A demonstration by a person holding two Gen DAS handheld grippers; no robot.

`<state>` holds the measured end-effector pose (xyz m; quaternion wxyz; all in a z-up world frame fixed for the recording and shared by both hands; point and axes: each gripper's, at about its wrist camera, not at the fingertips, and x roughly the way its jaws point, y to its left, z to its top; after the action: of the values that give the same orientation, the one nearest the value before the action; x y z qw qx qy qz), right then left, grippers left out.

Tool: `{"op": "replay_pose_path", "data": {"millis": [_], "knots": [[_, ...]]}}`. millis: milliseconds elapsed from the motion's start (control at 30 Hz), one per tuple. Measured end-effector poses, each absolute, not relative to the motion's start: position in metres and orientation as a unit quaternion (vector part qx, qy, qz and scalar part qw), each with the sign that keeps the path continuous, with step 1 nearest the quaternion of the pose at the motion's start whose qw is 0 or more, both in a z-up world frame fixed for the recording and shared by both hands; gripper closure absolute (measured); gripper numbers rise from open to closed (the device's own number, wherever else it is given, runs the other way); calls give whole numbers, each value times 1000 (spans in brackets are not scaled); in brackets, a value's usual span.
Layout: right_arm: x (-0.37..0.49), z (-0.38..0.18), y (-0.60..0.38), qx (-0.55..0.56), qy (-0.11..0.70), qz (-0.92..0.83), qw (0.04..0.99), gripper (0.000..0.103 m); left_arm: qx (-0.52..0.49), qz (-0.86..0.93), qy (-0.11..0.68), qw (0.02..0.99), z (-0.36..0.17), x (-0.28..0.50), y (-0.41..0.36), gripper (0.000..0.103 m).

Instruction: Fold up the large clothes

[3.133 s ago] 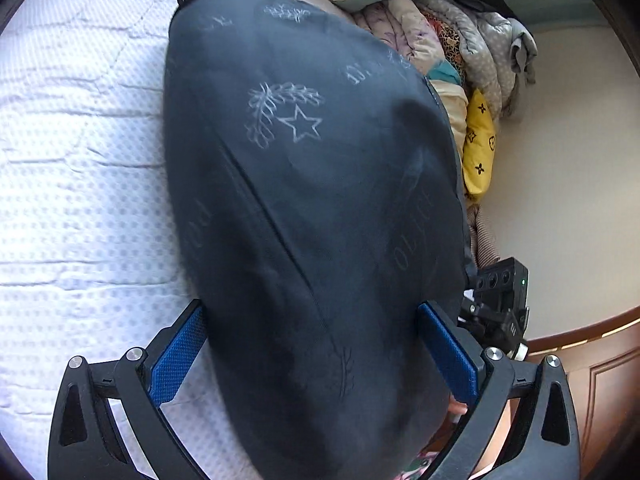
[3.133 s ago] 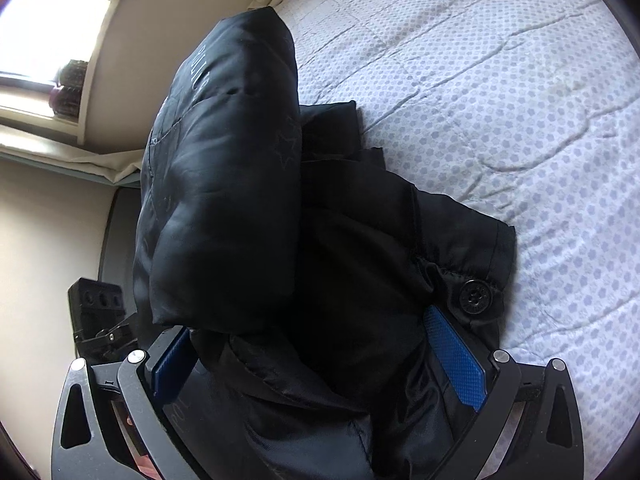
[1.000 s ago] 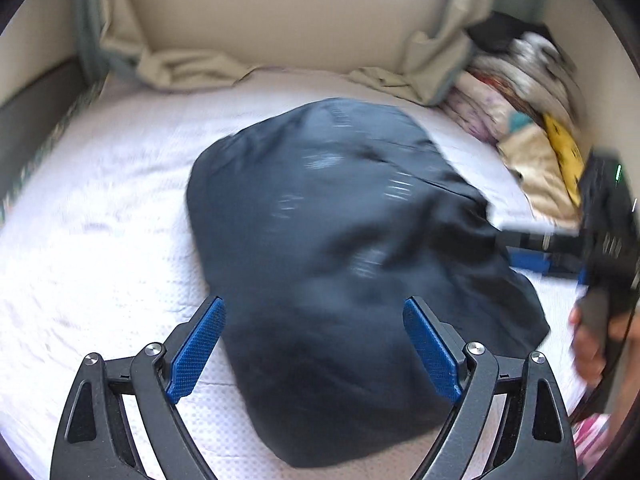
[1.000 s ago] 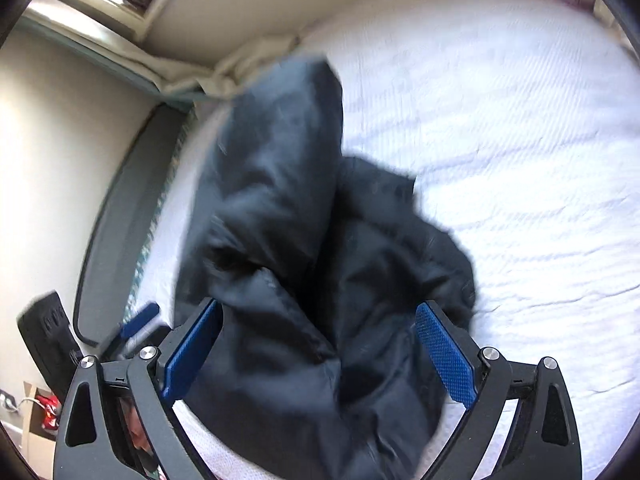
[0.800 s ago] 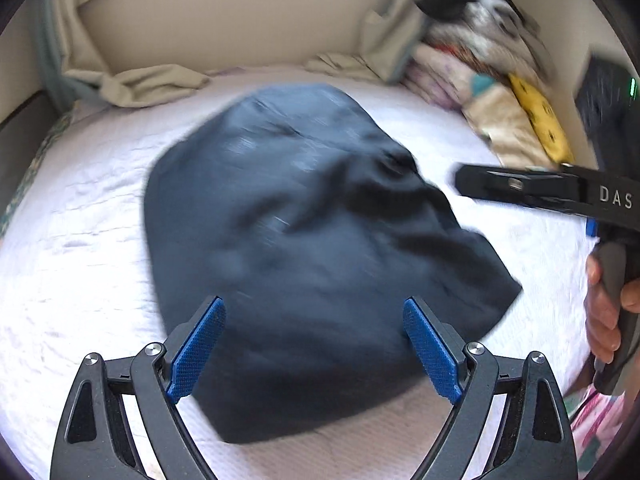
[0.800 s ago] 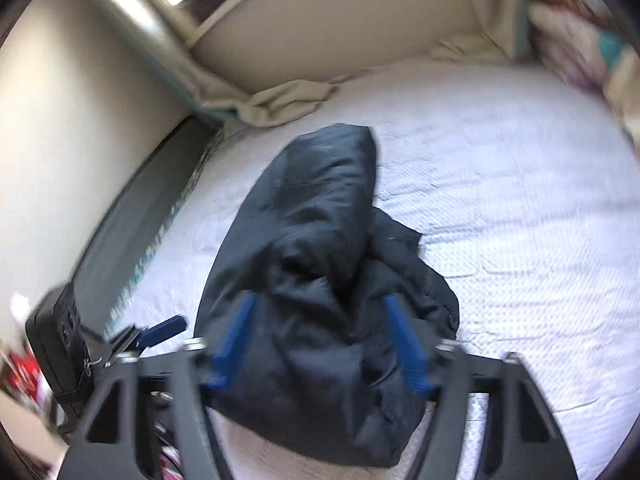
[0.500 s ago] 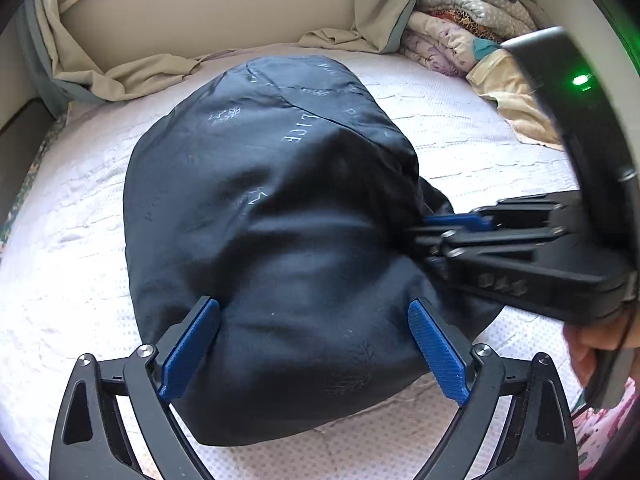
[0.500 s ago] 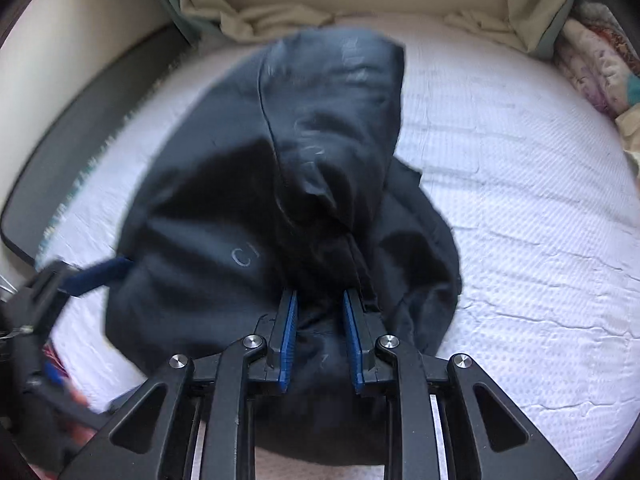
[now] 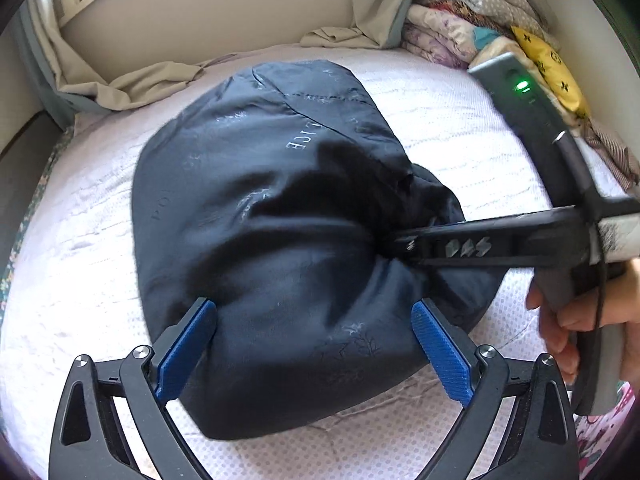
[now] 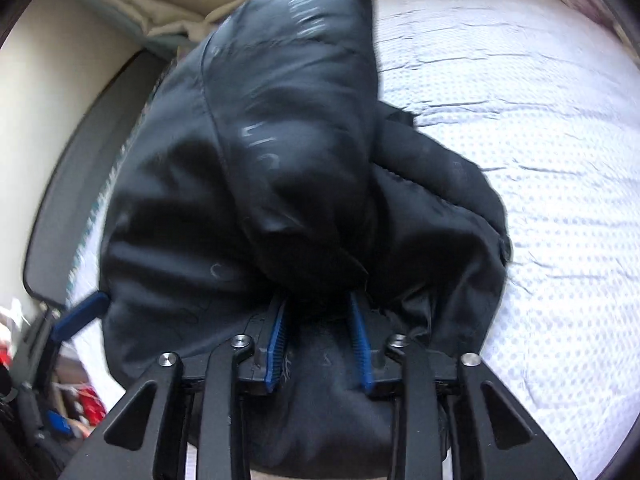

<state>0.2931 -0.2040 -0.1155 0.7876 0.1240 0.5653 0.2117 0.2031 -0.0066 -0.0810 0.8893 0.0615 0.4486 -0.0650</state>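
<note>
We see the dark navy padded jacket with faint printed lettering (image 9: 280, 240) lying bundled in the middle of the white dotted quilted bedspread (image 9: 72, 264), already doubled over itself into a thick mound; we judge the folding well along, with the bulk still needing to be gathered and flattened.

Our left gripper (image 9: 312, 344) hangs over the near end of the jacket with its blue pads spread wide on either side of the mound, above the cloth and gripping nothing. We read that wide stance as a readiness to press or steady the puffy fabric, which would spring back if left alone.

Our right gripper (image 10: 320, 344) comes in from the jacket's side, angled downward, its tips buried in a crease. Its jaws have just been opening again after a pinch; a dark fold lies between the blue pads, which stand narrowly apart, and we cannot tell whether they press it. In the left wrist view a hand (image 9: 576, 320) clasps that gripper's handle low at the right edge.

A pile of folded patterned blankets (image 9: 480, 20) is stacked against the far wall, well apart from the jacket.
</note>
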Motion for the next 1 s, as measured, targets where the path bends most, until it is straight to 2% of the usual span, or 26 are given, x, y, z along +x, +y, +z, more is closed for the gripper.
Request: {"op": "replay_pose_path", "data": {"millis": [33,100,167,233,400,667,1000], "knots": [[291,-106,-208,132,558,210,792,40,55,-61,445,892,-76,199,-3,3],[280,-78,-216,128,531,201,813,26,45,-50,434,898,-66,191,6,2],[269,-57,-221,106,508,192,833,19,45,-31,421,906,-56,182,17,1],[247,-33,-225,77,486,188,850,3,43,-13,407,912,-48,171,28,1],[195,4,-218,23,445,181,877,1,31,9,393,919,-39,141,44,1],[116,0,-193,-71,404,120,904,0,29,16,368,929,-30,88,39,1],[66,-20,-204,-43,413,103,904,0,42,73,339,937,-35,41,31,1]]}}
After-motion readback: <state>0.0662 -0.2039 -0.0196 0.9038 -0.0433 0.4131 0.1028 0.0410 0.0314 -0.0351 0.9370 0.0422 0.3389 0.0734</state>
